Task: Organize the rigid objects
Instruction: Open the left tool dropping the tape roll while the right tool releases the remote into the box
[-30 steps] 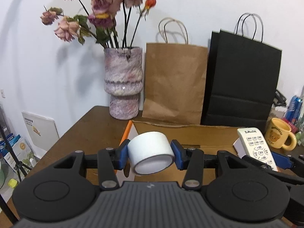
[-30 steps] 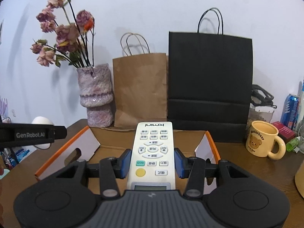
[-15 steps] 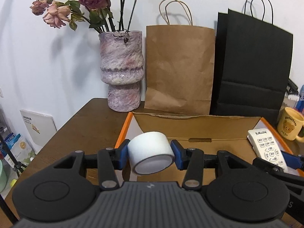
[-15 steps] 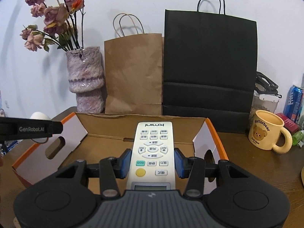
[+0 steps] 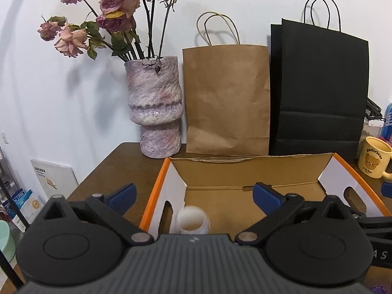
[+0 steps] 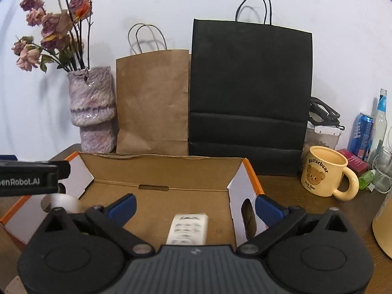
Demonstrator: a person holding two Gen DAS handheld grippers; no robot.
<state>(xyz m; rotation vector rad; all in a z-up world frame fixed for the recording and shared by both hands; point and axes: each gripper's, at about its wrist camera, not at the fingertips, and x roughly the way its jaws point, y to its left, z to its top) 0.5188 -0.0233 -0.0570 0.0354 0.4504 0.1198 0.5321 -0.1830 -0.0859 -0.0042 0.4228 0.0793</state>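
Left wrist view: left gripper (image 5: 193,193) spread fully wide, jaws just opened, nothing clamped. White tape roll (image 5: 193,223) below and between the blue pads, touching neither, blurred, in the near left corner of the cardboard box (image 5: 245,171), just beside the box's white left end wall. Mottled vase (image 5: 156,107), brown paper bag (image 5: 226,98) and black paper bag (image 5: 318,93) lined up behind the box against the wall. Yellow mug (image 5: 374,158) at far right.

Right wrist view: right gripper (image 6: 194,205) likewise spread fully wide, jaws just opened, empty. White remote control (image 6: 188,227) blurred, low between the pads, clear of both, over the box floor nearer the right end wall. Tape roll visible at far left inside the box. Mug on the table right of the box.
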